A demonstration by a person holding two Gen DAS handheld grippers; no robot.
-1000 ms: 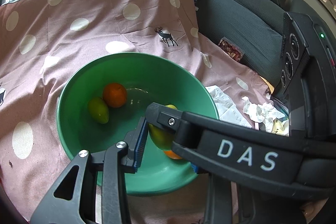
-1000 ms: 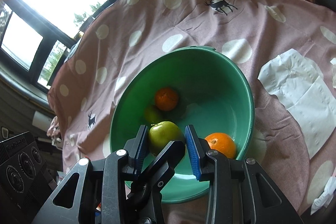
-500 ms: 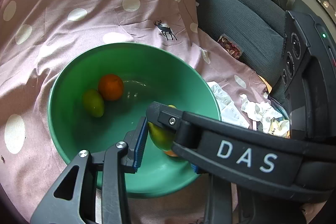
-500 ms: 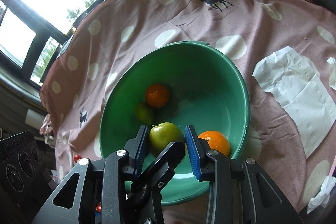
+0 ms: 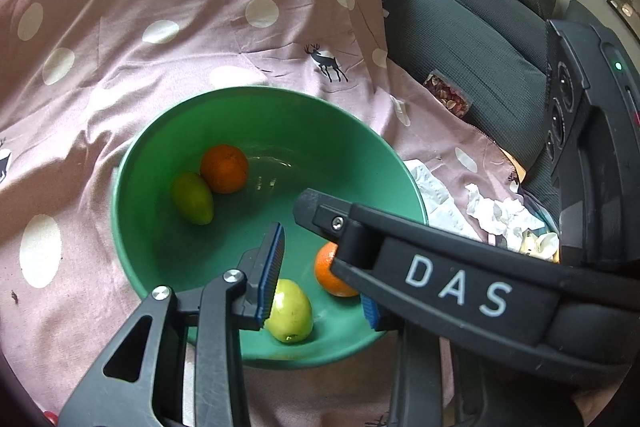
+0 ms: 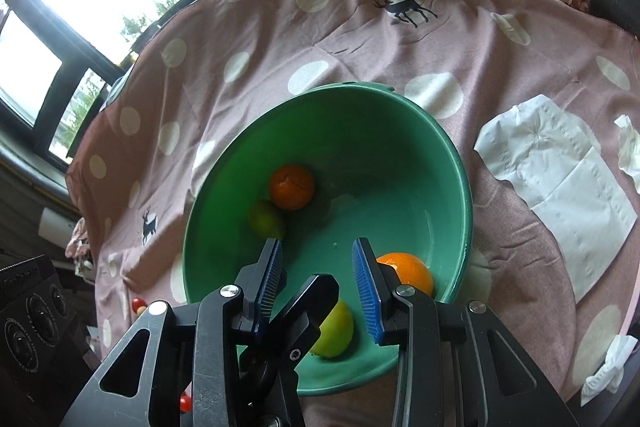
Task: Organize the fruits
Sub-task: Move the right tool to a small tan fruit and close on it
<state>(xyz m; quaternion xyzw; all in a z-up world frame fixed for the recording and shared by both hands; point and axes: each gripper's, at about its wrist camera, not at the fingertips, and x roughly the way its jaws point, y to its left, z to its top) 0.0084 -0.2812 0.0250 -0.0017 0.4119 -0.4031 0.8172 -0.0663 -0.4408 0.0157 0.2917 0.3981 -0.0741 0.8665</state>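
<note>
A green bowl (image 5: 132, 163) (image 6: 460, 163) sits on a pink dotted cloth. Inside it lie an orange (image 5: 224, 169) (image 6: 291, 186) touching a green lime (image 5: 192, 198) (image 6: 264, 219), a second orange (image 5: 328, 273) (image 6: 412, 269), and a yellow-green apple (image 5: 290, 311) (image 6: 336, 327) on the near wall. My right gripper (image 6: 318, 279) hovers open over the bowl with no fruit between its blue pads. One black finger (image 6: 308, 307) of the left gripper crosses that gap. My left gripper (image 5: 320, 287) is open above the apple, and the right gripper's DAS-marked finger (image 5: 456, 287) crosses in front of it.
A flat white paper towel (image 6: 560, 179) and crumpled tissues (image 5: 500, 215) lie on the cloth right of the bowl. A dark sofa (image 5: 460, 27) with a snack packet (image 5: 448, 95) stands behind. Windows are at the far left, and small red items (image 6: 138, 305) lie near the cloth's left edge.
The apple that sat between the blue pads now lies loose on the bowl's near wall. Both grippers stay in about the same place, with their jaws the same width apart.
</note>
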